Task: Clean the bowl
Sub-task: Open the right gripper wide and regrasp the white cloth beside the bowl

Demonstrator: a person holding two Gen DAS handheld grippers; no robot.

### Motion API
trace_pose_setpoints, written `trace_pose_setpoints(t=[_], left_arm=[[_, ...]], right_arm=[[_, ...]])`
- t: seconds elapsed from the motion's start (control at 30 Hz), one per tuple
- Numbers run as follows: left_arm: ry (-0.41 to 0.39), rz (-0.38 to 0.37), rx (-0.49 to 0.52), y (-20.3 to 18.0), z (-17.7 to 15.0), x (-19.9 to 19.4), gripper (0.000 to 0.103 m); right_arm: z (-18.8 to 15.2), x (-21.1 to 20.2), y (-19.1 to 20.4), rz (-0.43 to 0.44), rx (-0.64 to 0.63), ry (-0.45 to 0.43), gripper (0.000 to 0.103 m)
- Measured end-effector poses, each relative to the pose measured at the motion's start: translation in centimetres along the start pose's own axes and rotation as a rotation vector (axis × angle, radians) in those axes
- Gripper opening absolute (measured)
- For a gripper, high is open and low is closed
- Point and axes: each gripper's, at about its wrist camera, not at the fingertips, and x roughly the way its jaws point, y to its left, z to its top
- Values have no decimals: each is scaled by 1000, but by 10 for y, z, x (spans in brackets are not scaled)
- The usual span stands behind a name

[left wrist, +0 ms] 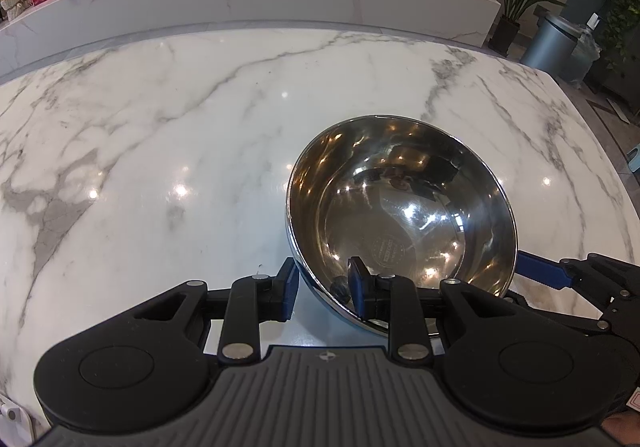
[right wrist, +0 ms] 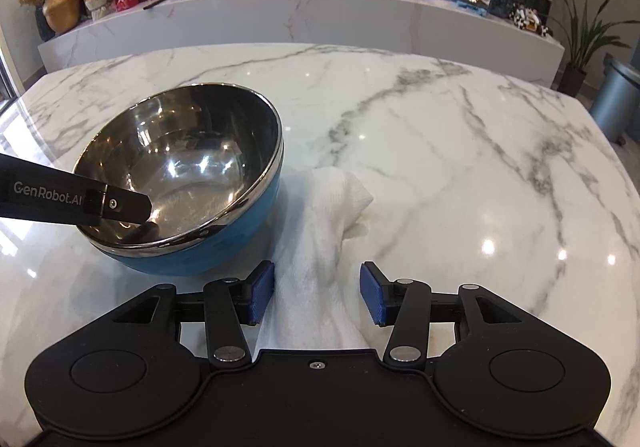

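Two handheld tools work over a glossy white marble surface (right wrist: 420,135) veined in grey. Near the front of that surface sits a round bowl with a mirror-bright steel inside and a blue outer shell (right wrist: 180,183), tipped so that its mouth leans toward the left tool. The left tool (left wrist: 324,287) is closed narrowly on the bowl's near rim, with one blue pad on the outside wall and the other pad (left wrist: 357,279) inside the bowl, pinching the wall between them. From the right wrist view this same tool appears as a black arm reaching in from the left edge and ending inside the bowl. Just beside the bowl on its right, touching the blue shell, lies a crumpled white paper towel (right wrist: 324,231), draped across the surface and running toward the camera. The right tool (right wrist: 317,297) has its jaws standing moderately apart, one on each side of the towel; its left pad is at the towel's edge, while its right pad (right wrist: 372,295) stands clear of it, so the towel is not gripped.
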Motion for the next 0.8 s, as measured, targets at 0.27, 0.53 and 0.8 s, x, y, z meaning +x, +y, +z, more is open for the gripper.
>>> trace_pose_setpoints(t=[0.27, 0.53, 0.8], left_arm=[[3, -1, 0, 3, 0, 0, 24], [5, -4, 0, 3, -1, 1, 25], [7, -6, -1, 3, -1, 2, 26]], right_arm=[[-1, 2, 4, 17, -18, 18, 63], [-4, 9, 12, 11, -40, 32, 86], [-6, 11, 11, 5, -33, 33, 97]])
